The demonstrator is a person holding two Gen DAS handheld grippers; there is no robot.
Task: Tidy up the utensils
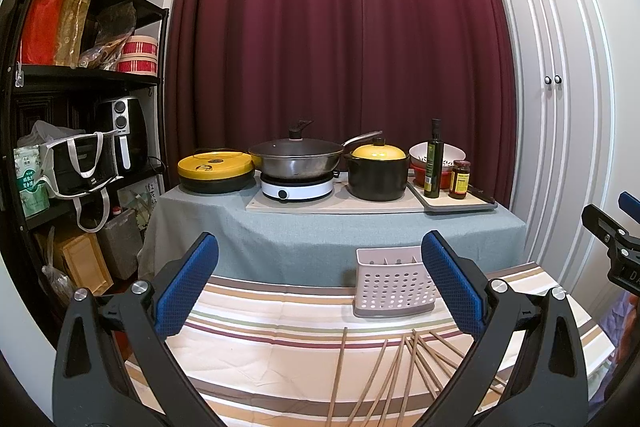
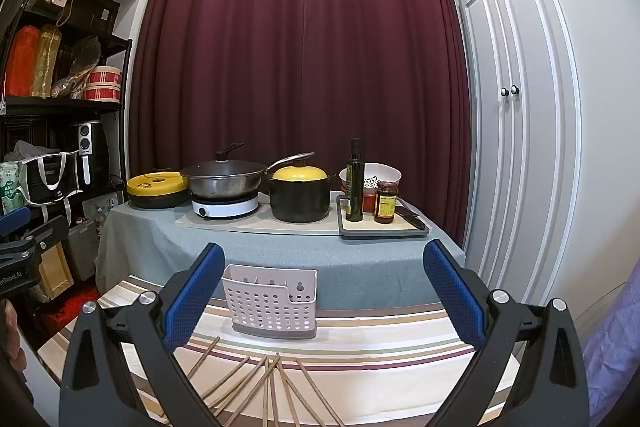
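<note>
Here the left gripper (image 1: 320, 291) hangs above a striped cloth (image 1: 260, 331) on the near tabletop, its jaws spread wide and holding nothing; the blue pads (image 1: 188, 283) are rubbery with a fine mesh texture, set on black angular arms. The right gripper (image 2: 324, 295) is likewise gaping and empty, its pads the same dimpled blue.

In the right wrist view, thin wooden chopsticks (image 2: 264, 391) lie scattered and crossing one another at 6 o'clock, flat on the cloth. Beyond them, toward 12 o'clock, stands a pale plastic utensil holder (image 2: 270, 303), boxy, perforated with round holes and divided into compartments, upright on a grey base. In the left wrist view the same holder sits at about 1 o'clock from the sticks, partly behind the right-hand pad.

Farther back, a second tabletop draped in grey-green woven fabric (image 2: 280, 247) carries a lidded steel wok (image 2: 224, 179) on a round white hob (image 2: 224, 205), a black pot (image 2: 300, 199) with a glossy yellow lid, a dark glass bottle (image 2: 355, 183) and a jar (image 2: 386, 203) on a tray. Deep red pleated curtains (image 2: 304, 47) hang behind
</note>
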